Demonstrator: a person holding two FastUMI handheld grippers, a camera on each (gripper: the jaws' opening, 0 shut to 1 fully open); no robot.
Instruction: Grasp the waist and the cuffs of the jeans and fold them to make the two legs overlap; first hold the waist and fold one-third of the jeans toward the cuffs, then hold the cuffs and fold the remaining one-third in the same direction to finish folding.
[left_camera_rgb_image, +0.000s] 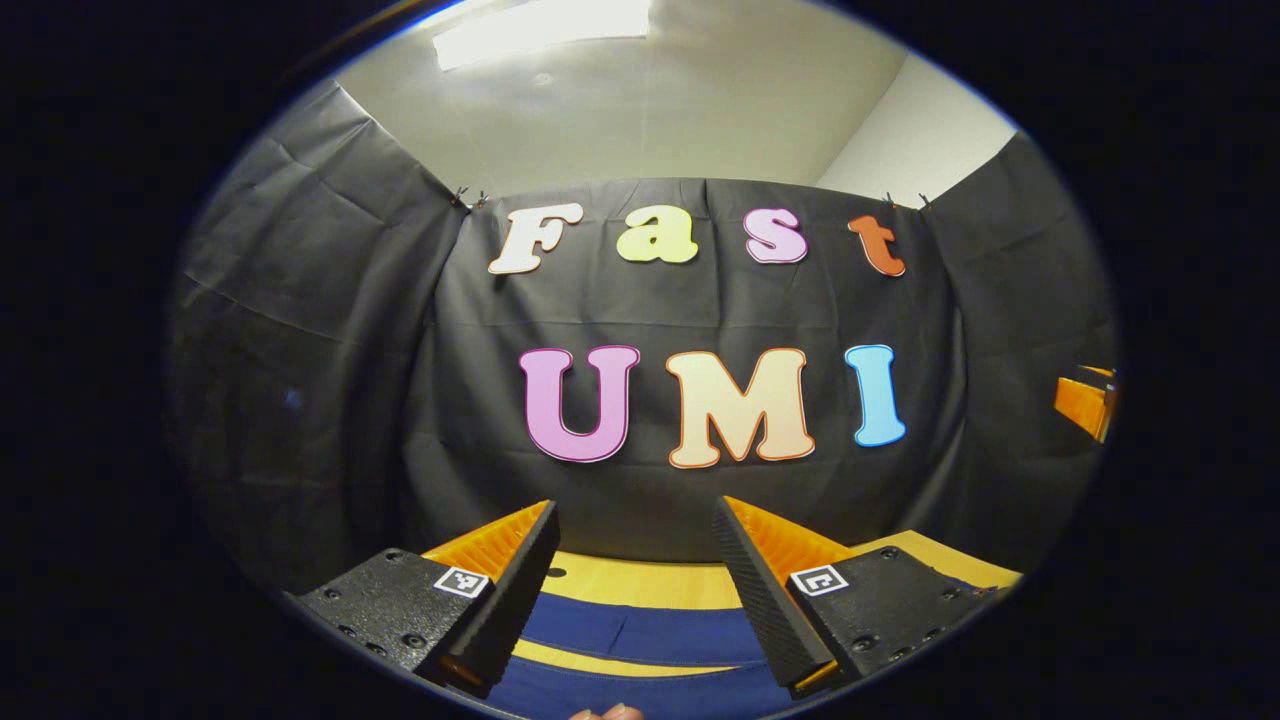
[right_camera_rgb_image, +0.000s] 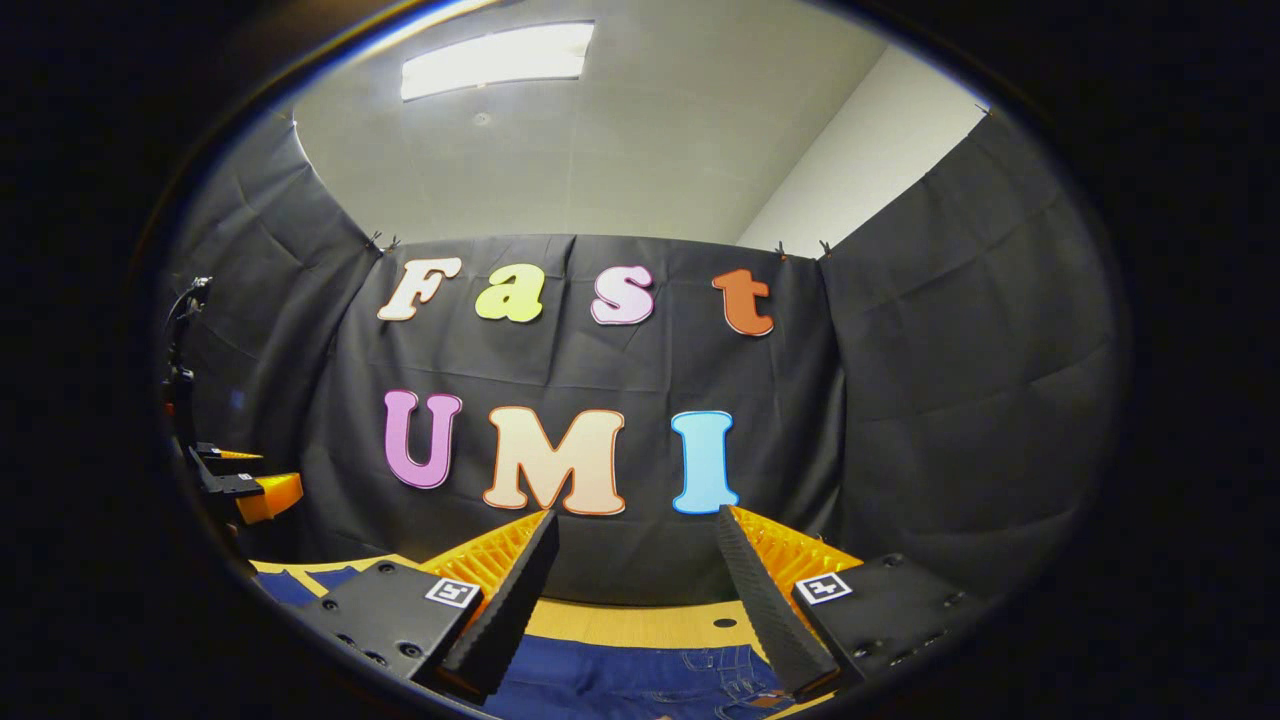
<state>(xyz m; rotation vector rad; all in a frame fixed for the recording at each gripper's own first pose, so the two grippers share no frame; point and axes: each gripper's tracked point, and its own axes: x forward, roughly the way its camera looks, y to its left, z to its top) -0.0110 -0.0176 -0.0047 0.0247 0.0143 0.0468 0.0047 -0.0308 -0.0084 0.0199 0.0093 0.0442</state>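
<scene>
While both tongs are hovering high with jaws spread wide and gripping nothing, the jeans (right_camera_rgb_image: 640, 680) are lying flat on the tabletop (left_camera_rgb_image: 640, 582) below them. Left tongs (left_camera_rgb_image: 635, 545) are sitting over two blue bands, probably the legs; right tongs (right_camera_rgb_image: 635, 555) are looking down at stitching and pockets, likely the waist end. I'm judging the denim heavyish, limp and not slippery, so it's going to sag between grips. Best bite: the thick waistband seam and the hemmed cuffs, pinching all layers.
</scene>
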